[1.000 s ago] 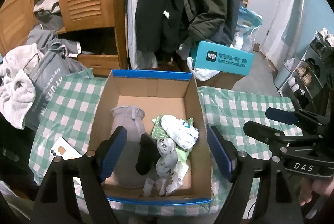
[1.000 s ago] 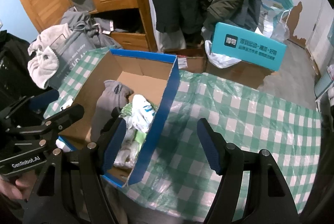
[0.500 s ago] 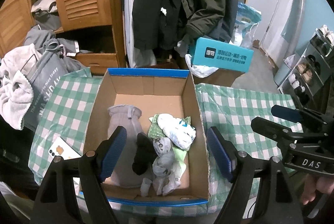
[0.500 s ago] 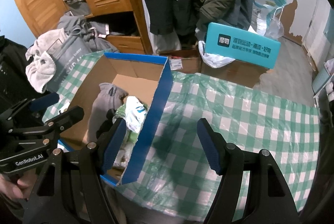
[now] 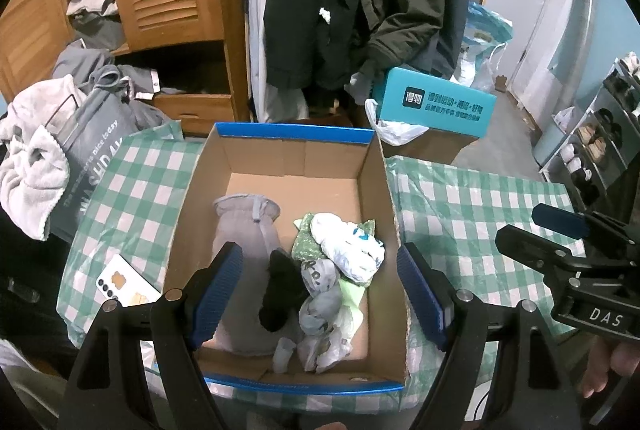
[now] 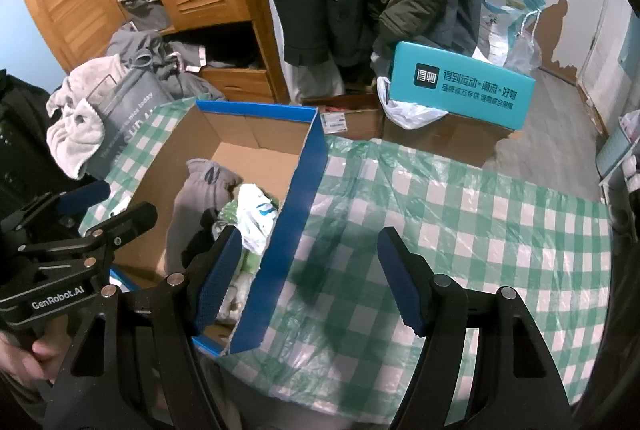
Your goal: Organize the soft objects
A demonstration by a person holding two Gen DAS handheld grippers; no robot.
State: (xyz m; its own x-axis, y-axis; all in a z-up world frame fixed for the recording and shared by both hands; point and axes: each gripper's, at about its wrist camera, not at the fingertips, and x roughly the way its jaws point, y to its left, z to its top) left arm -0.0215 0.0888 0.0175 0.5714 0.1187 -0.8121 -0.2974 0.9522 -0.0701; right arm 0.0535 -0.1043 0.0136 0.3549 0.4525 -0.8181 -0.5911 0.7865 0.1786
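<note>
Box: the cardboard box [image 5: 372, 185] sits on the checked tablecloth [image 6: 460, 230]; all the soft things lie inside it.
Soft things: grey garment [image 5: 252, 250] against the box's left wall, black sock [image 5: 282, 290] and a heap of pale socks [image 5: 340, 262] beside it, toward the box's near right corner.
Left gripper [image 5: 320, 290]: fingers spread wide, empty, hovering over the box's near half.
Right gripper [image 6: 310, 278]: wide too, holding nothing, straddling the box's right wall.
Doing it well: I'd drop straight onto one sock, not the heap.
Since a second ago: both grippers have pulled back slightly from the box; contents unmoved.
</note>
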